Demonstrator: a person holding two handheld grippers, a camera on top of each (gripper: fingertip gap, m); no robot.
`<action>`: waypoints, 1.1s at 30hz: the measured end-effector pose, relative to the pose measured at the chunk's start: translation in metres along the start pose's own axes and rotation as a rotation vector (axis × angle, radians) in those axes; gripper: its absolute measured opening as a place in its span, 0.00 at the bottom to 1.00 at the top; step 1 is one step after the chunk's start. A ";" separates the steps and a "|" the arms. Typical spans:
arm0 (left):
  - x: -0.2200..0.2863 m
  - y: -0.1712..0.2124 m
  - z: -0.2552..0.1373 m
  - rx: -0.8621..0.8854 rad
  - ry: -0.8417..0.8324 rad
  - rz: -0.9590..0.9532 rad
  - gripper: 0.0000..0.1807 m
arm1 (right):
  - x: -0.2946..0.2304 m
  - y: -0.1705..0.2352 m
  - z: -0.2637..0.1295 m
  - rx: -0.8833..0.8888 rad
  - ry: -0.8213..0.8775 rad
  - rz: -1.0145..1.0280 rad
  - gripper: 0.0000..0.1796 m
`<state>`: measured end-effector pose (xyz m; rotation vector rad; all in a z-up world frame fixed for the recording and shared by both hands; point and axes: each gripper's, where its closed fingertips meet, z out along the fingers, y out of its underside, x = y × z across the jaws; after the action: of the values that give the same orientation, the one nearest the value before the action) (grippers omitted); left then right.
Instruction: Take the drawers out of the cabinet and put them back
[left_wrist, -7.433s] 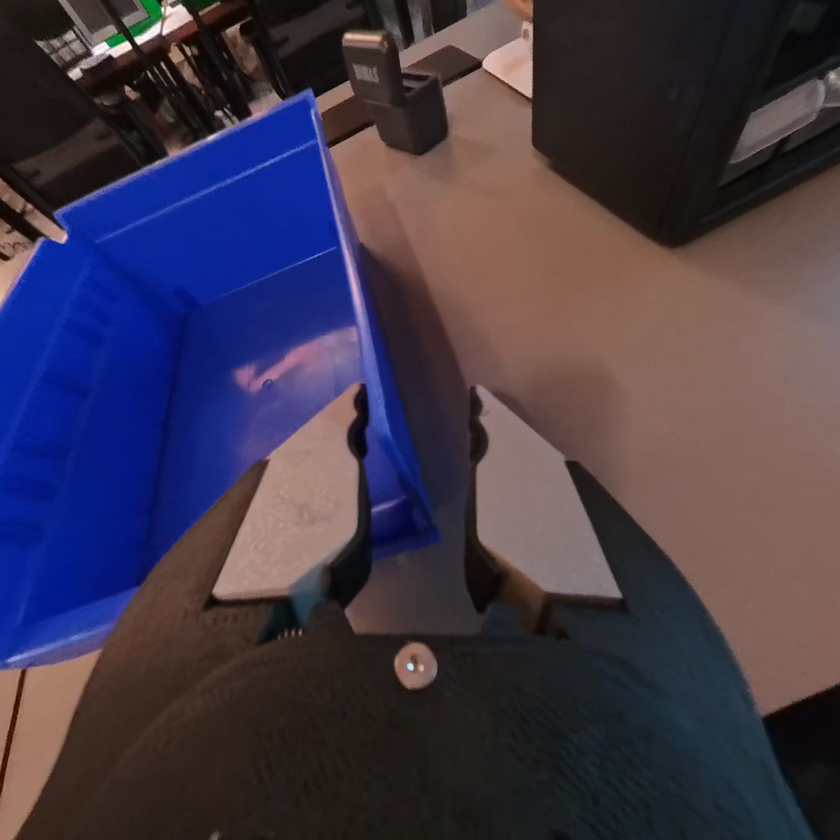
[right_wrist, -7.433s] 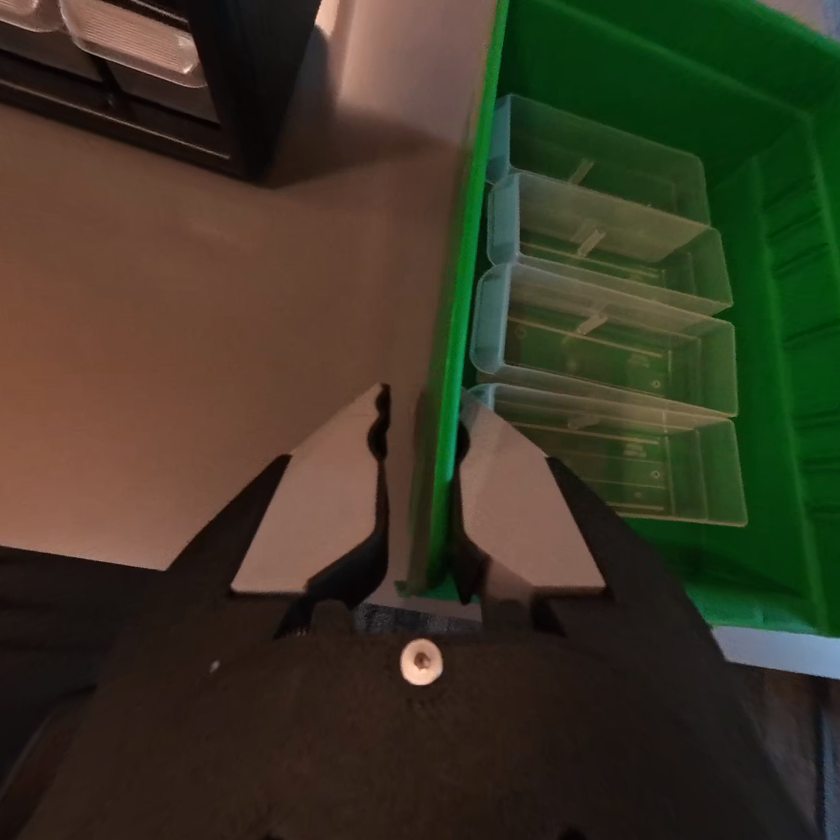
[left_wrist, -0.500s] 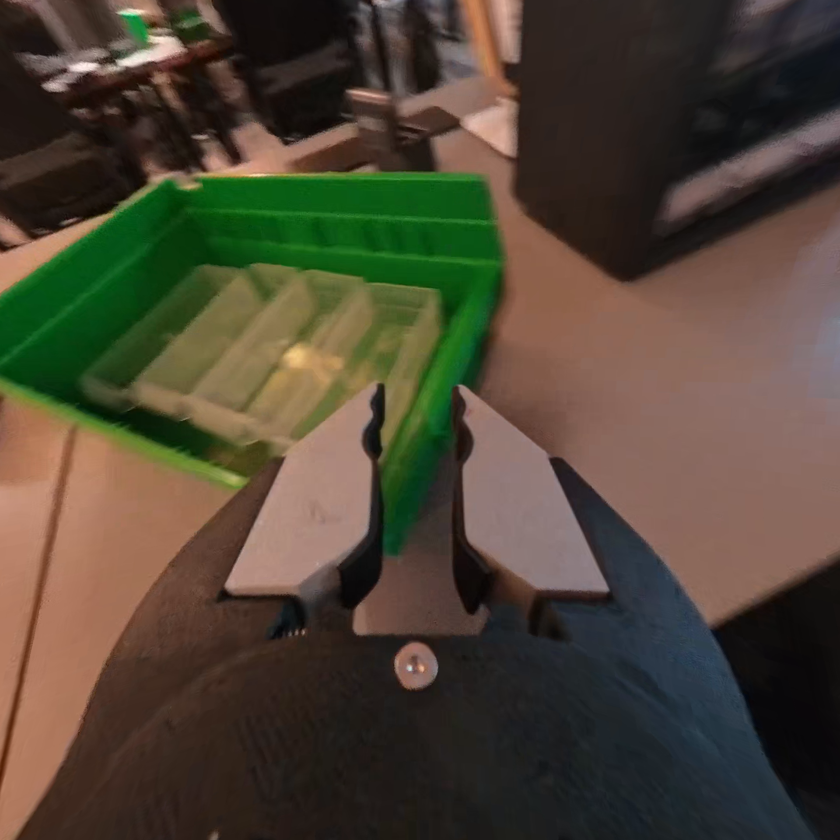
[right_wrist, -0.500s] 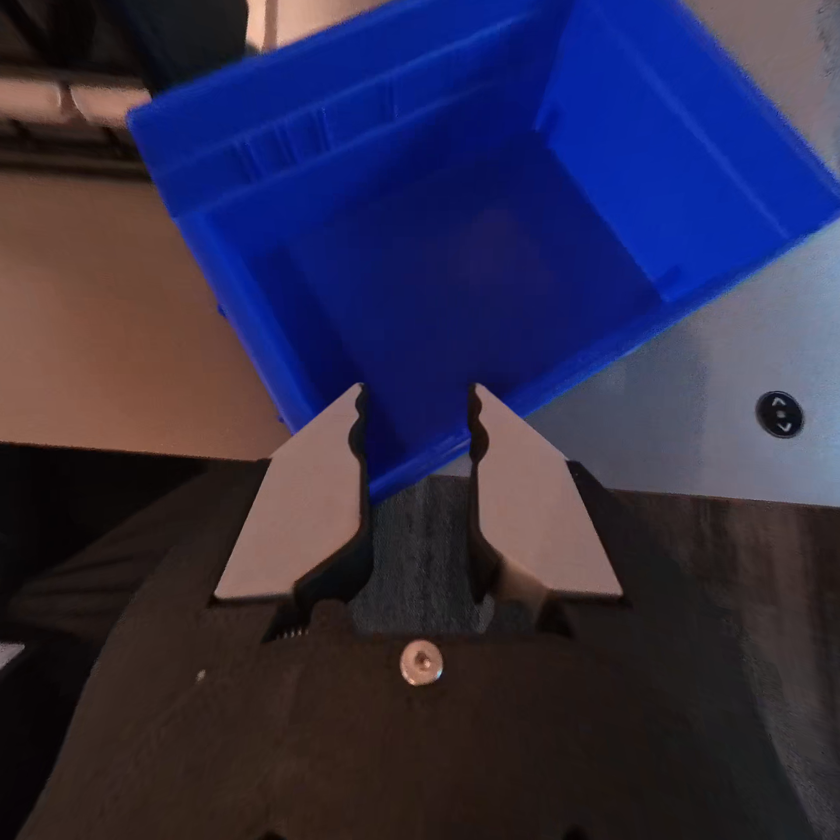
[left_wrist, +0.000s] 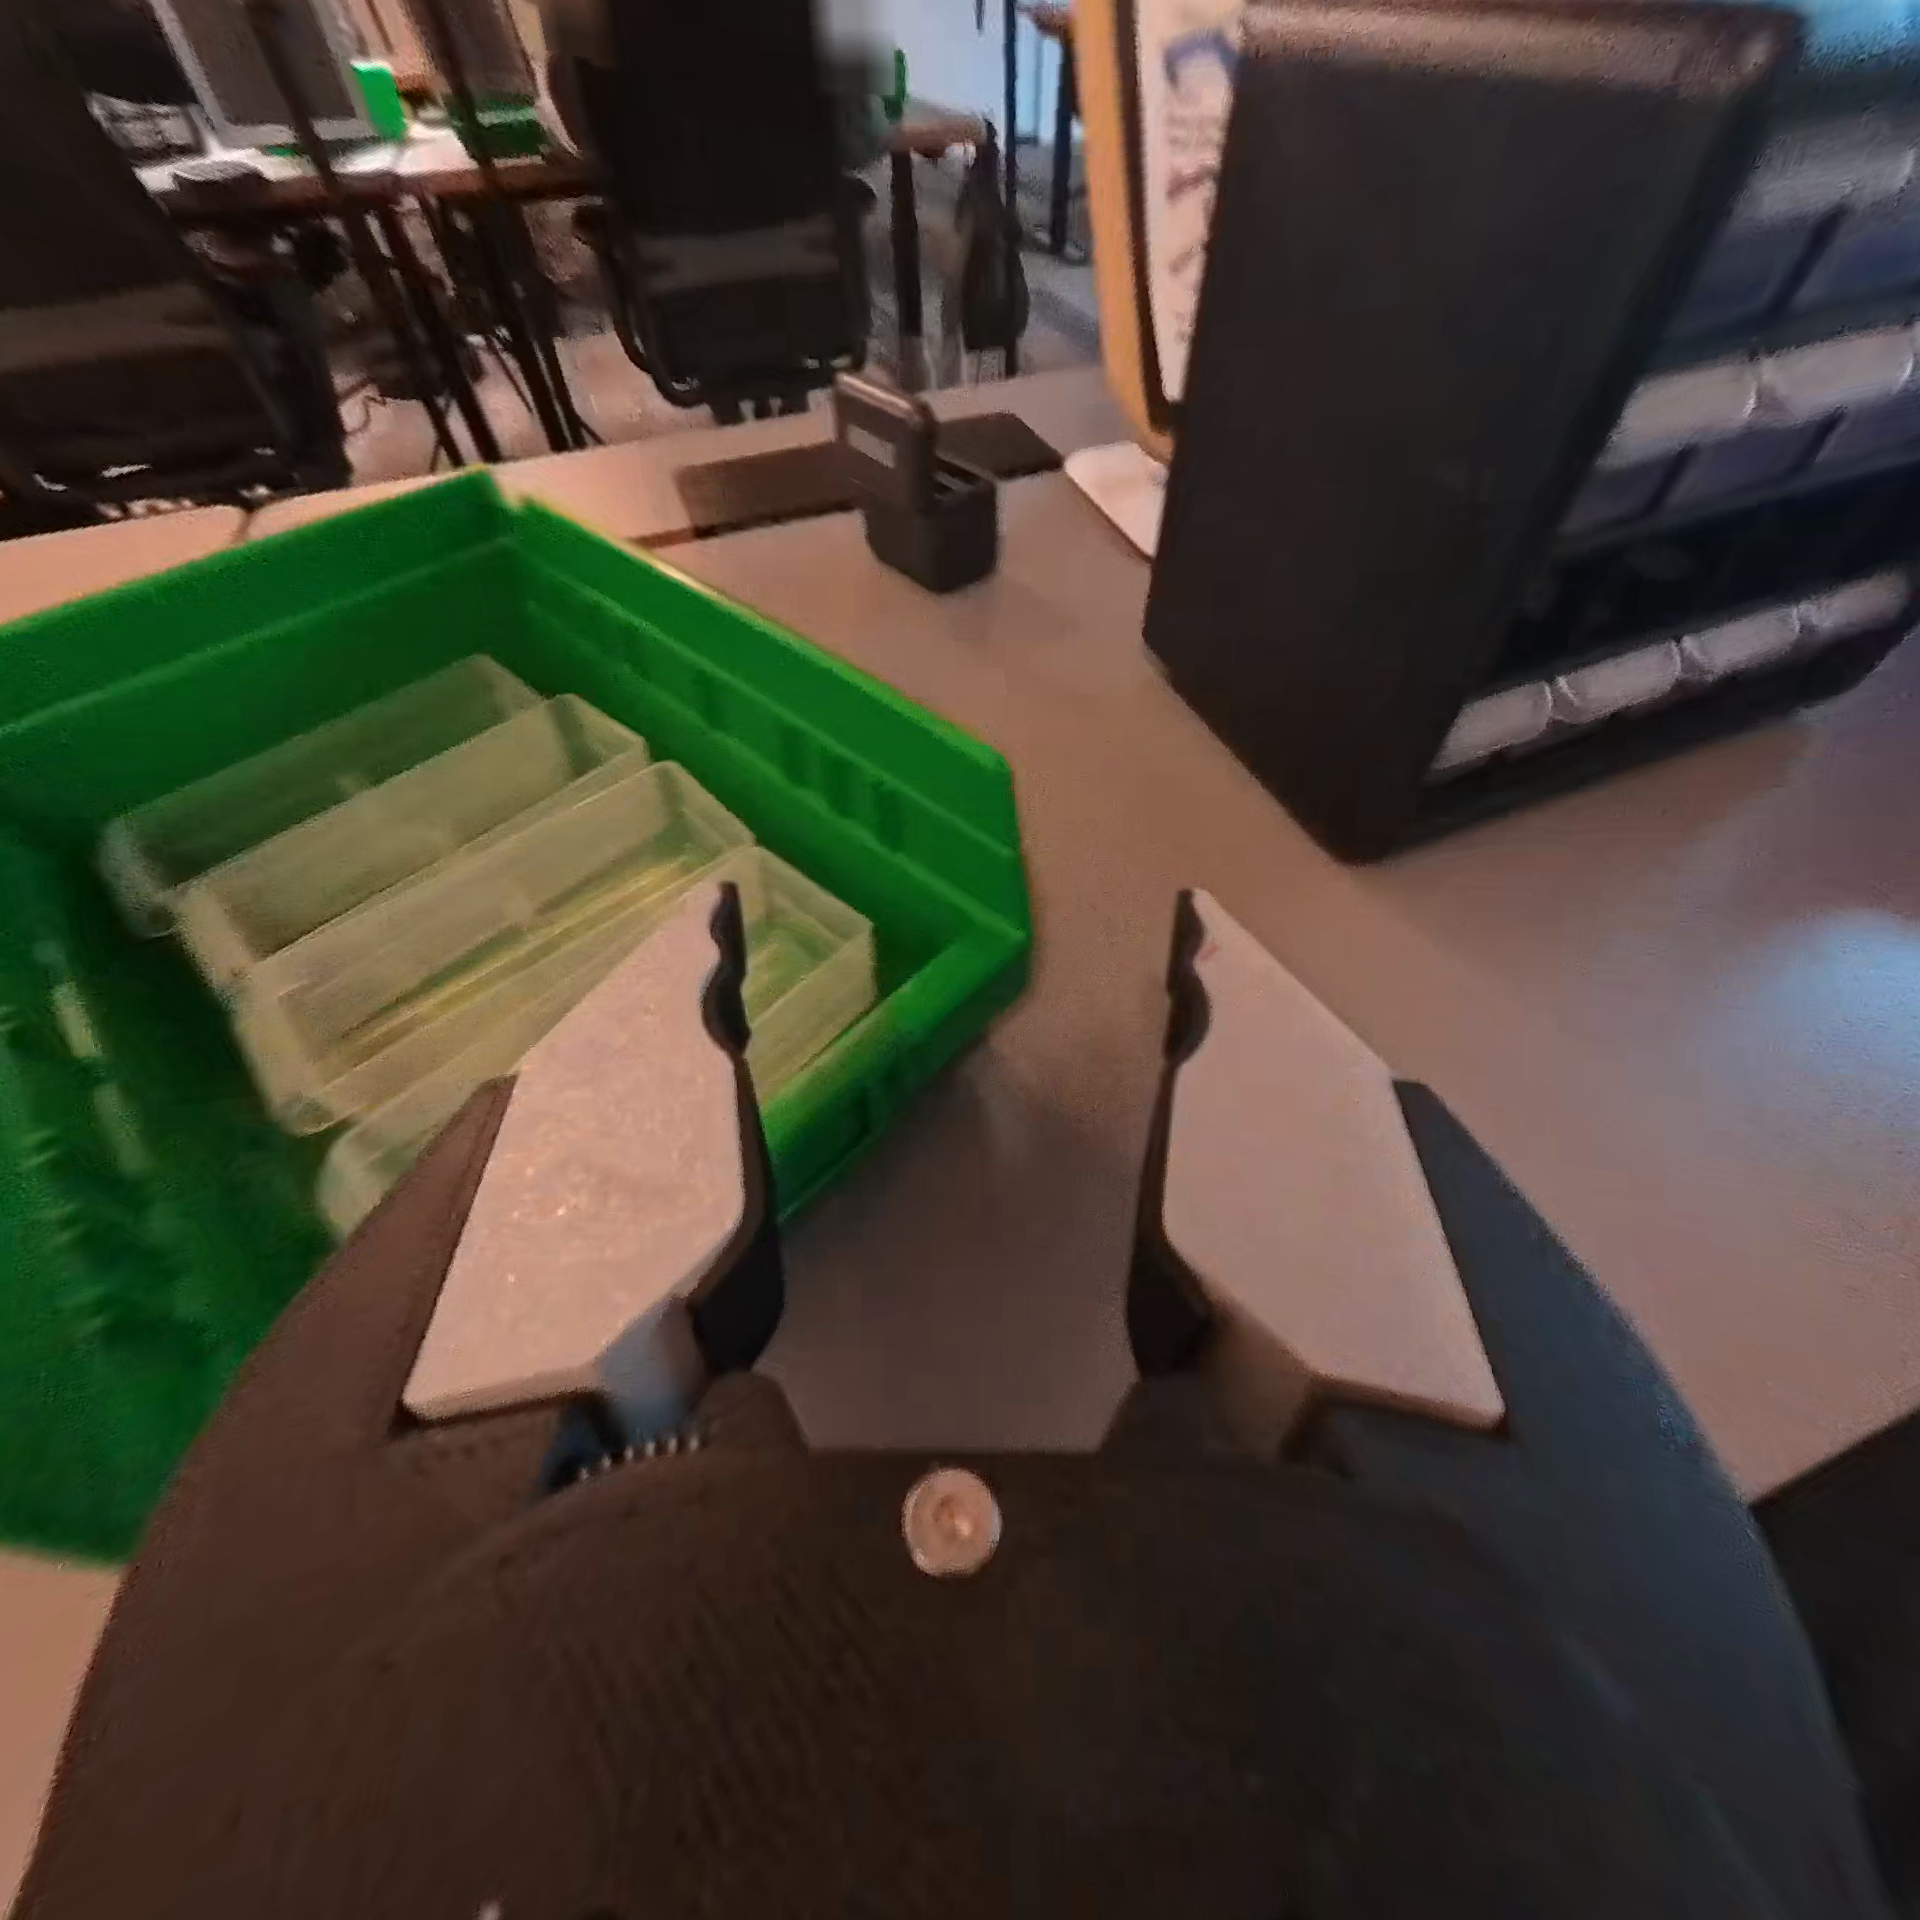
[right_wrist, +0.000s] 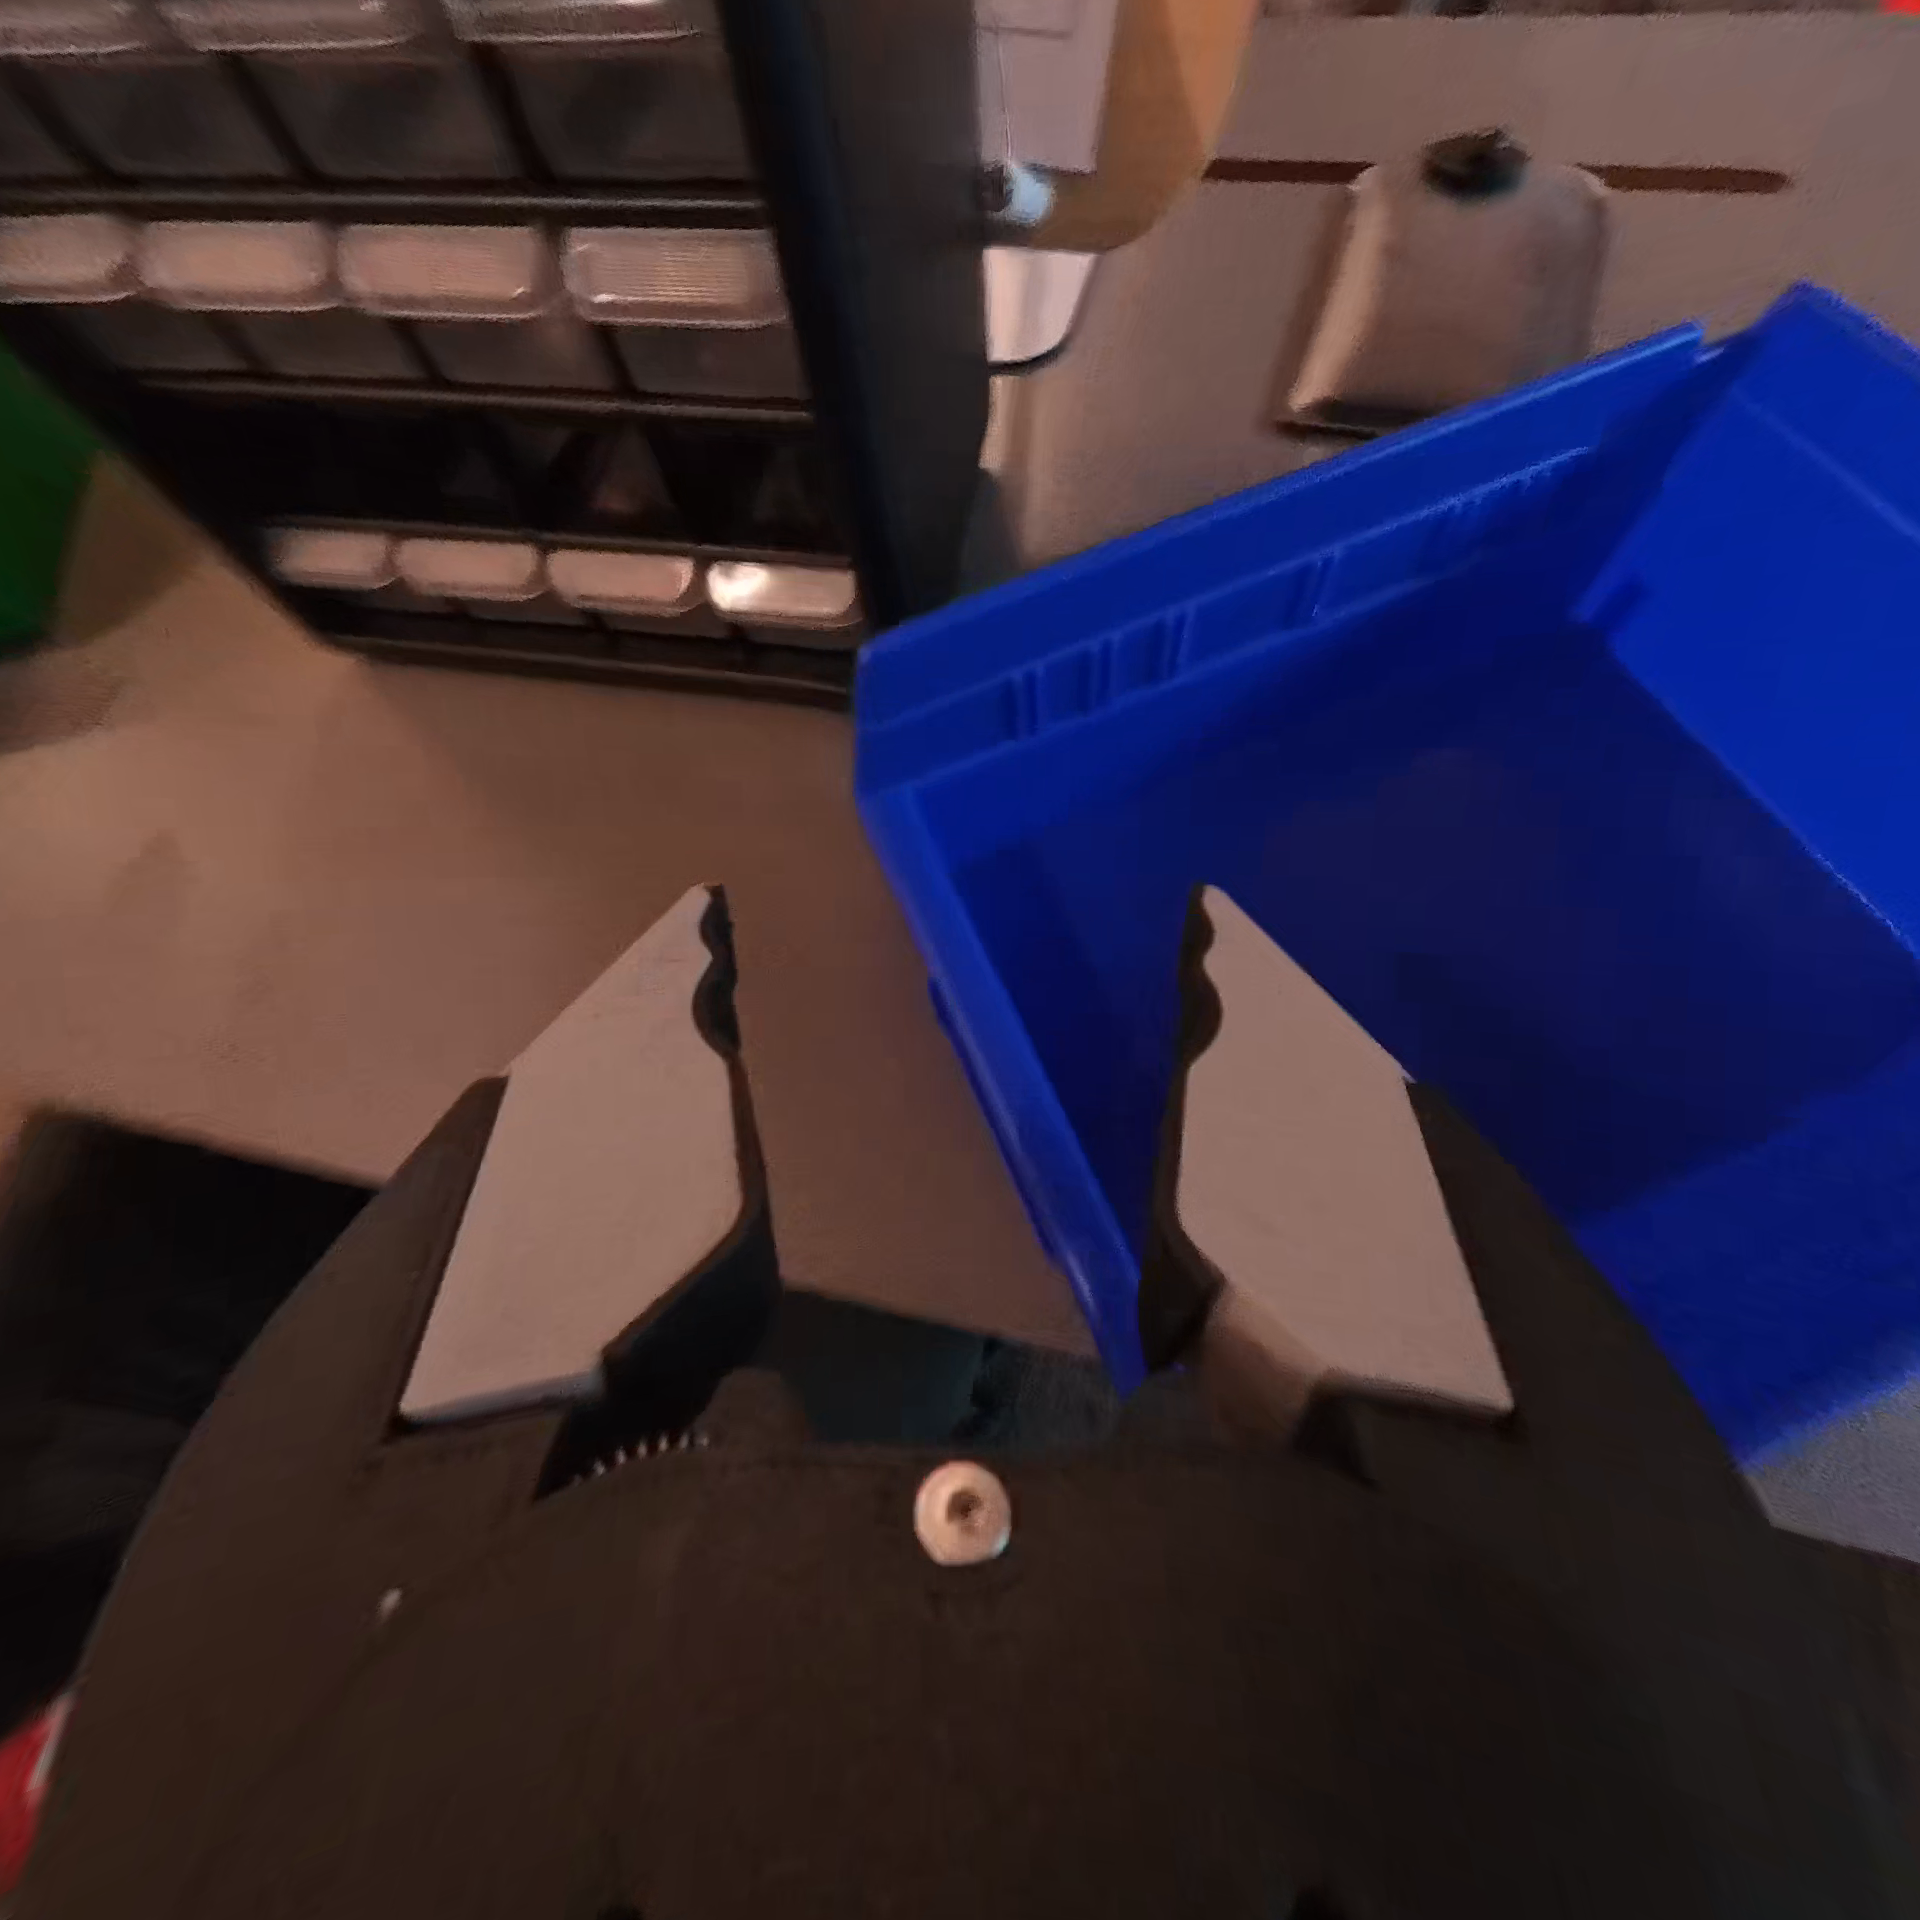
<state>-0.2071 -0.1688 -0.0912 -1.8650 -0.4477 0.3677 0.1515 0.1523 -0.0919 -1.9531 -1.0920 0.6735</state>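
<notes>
The left gripper (left_wrist: 954, 914) has its jaws spread wide and empty above the desk (left_wrist: 1351, 1039), just right of the green bin (left_wrist: 831, 748) holding several clear drawers (left_wrist: 436, 873). The right gripper (right_wrist: 956, 914) also gapes wide, gripping nothing, though the blue bin (right_wrist: 1455, 831) has its near wall between the jaws. The black cabinet (right_wrist: 436, 416) stands behind.
</notes>
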 end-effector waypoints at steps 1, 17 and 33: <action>0.010 0.002 0.011 -0.011 -0.003 0.022 0.45 | -0.005 -0.003 0.014 0.025 0.024 -0.003 0.47; -0.011 0.046 0.046 -0.106 -0.114 0.004 0.10 | 0.024 0.078 0.015 -0.390 -0.088 -0.224 0.24; -0.019 0.030 0.024 -0.021 -0.155 -0.085 0.07 | 0.006 0.008 0.027 0.000 0.056 -0.088 0.40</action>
<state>-0.2310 -0.1665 -0.1265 -1.8384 -0.6360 0.4530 0.1383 0.1653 -0.1137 -1.9012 -1.1359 0.5682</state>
